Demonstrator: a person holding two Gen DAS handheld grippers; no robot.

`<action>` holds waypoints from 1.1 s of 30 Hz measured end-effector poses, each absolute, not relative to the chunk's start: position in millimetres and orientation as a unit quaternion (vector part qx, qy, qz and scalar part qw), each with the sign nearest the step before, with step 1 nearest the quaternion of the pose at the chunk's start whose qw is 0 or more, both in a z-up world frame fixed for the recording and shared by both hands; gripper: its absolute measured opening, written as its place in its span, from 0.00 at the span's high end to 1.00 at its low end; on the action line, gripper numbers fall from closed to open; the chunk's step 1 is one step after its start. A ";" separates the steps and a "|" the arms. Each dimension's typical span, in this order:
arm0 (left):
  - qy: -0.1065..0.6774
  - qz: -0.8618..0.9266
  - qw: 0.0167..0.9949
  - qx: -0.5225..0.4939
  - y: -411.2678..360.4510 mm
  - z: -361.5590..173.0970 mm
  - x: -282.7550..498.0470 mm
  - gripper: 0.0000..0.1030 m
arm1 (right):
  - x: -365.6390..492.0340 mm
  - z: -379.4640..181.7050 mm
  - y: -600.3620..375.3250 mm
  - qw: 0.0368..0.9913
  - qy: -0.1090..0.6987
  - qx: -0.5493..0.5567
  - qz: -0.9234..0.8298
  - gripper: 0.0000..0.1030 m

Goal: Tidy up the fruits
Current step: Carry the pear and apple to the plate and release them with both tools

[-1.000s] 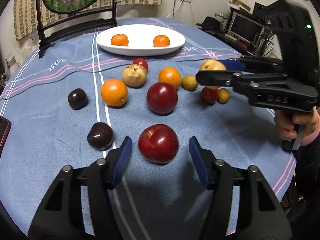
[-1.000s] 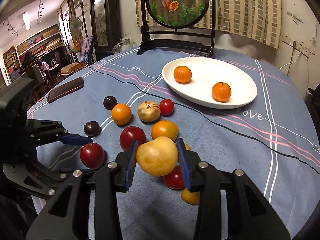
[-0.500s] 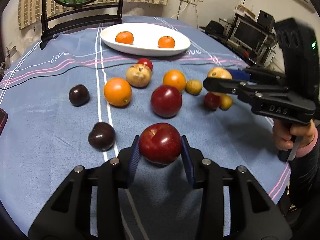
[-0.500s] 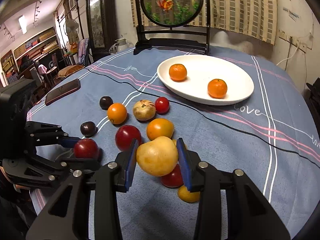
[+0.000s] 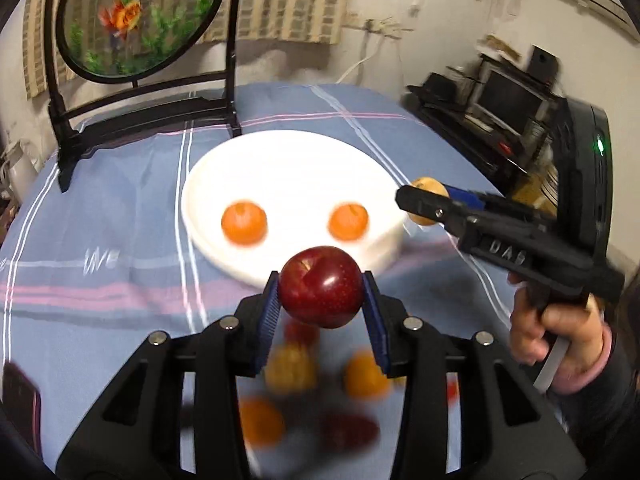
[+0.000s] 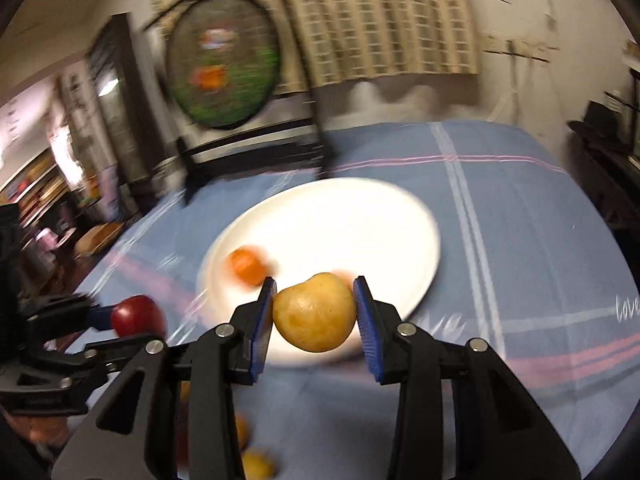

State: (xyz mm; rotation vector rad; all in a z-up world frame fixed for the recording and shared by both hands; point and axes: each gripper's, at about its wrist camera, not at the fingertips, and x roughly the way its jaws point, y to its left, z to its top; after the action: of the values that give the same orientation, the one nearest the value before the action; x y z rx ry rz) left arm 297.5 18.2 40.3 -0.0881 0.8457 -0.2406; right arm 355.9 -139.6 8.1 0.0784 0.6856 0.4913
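Observation:
My left gripper (image 5: 322,300) is shut on a dark red apple (image 5: 320,285), held in the air just before the near rim of the white oval plate (image 5: 288,168). Two oranges (image 5: 244,222) (image 5: 349,221) lie on that plate. My right gripper (image 6: 316,314) is shut on a yellow pear-like fruit (image 6: 315,312), raised at the plate's (image 6: 340,224) near edge; an orange (image 6: 246,266) shows beside it. In the left wrist view the right gripper (image 5: 420,200) with its yellow fruit (image 5: 429,188) hangs at the plate's right rim. The left gripper's red apple (image 6: 138,316) shows at the left of the right wrist view.
Blurred loose fruit (image 5: 366,376) lies on the blue striped tablecloth (image 5: 120,216) below my left fingers. A round painted screen on a black stand (image 5: 136,20) stands behind the plate. A phone (image 5: 22,404) lies at the left edge. A hand (image 5: 560,340) grips the right tool.
The left jaws closed on the red apple and lifted it toward the plate. The right gripper carried the yellow fruit forward to the plate's edge. Both views are motion-blurred.

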 end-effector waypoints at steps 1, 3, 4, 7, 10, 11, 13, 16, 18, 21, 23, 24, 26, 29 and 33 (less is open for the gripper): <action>0.418 -0.112 0.900 -0.041 16.8 37.6 314.7 0.61 | 368.9 4.6 -140.1 0.911 0.340 0.042 0.230 0.62; 0.438 -0.091 0.894 -0.029 11.5 28.7 348.3 0.61 | 408.3 -9.4 -135.6 0.901 0.373 0.054 0.216 0.62; 0.450 -0.084 0.889 -0.024 8.5 22.3 360.8 0.61 | 420.8 -14.1 -133.2 0.897 0.387 0.053 0.209 0.62; 0.469 -0.069 0.881 -0.008 2.0 5.9 381.7 0.61 | 448.2 -28.1 -127.4 0.884 0.420 0.052 0.199 0.62; 0.482 -0.072 0.873 -0.005 -1.4 -8.7 388.6 0.61 | 457.1 -38.9 -122.2 0.878 0.437 0.033 0.194 0.61; 0.487 -0.069 0.871 0.001 -3.9 -11.8 390.3 0.60 | 458.0 -42.5 -120.5 0.875 0.442 0.030 0.197 0.61; 0.488 -0.066 0.870 0.010 -4.5 -16.1 389.5 0.57 | 457.2 -46.7 -117.5 0.869 0.453 0.029 0.199 0.61; 0.474 -0.075 0.877 0.008 -5.3 -8.8 382.5 0.34 | 452.0 -43.1 -116.7 0.868 0.451 0.028 0.205 0.55; 0.450 -0.064 0.891 0.014 -1.5 5.4 367.1 0.18 | 440.4 -33.6 -120.9 0.874 0.439 0.029 0.207 0.55; 0.413 -0.044 0.909 0.028 8.9 28.4 334.2 0.07 | 406.0 -12.8 -129.9 0.885 0.408 0.030 0.223 0.49; 0.400 -0.033 0.915 0.029 17.9 38.2 309.7 0.04 | 376.8 0.7 -136.0 0.895 0.379 0.030 0.233 0.40; 0.399 -0.023 0.916 0.026 24.3 41.3 295.0 0.03 | 362.9 5.9 -139.9 0.899 0.365 0.033 0.239 0.40; 0.394 -0.004 0.919 0.014 36.9 43.3 268.2 0.03 | 334.6 11.7 -146.7 0.900 0.357 0.034 0.249 0.40; 0.374 0.006 0.928 -0.003 50.0 38.2 212.8 0.02 | 290.9 9.5 -156.8 0.894 0.355 0.039 0.269 0.40; 0.364 0.007 0.931 0.022 48.9 15.8 144.7 0.02 | 235.8 -3.8 -168.5 0.891 0.359 0.028 0.277 0.40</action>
State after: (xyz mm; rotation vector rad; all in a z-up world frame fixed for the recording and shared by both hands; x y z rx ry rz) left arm 144.7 48.9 15.8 0.0455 0.7456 0.0150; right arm 235.8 -168.5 -3.8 0.0572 0.7456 0.5754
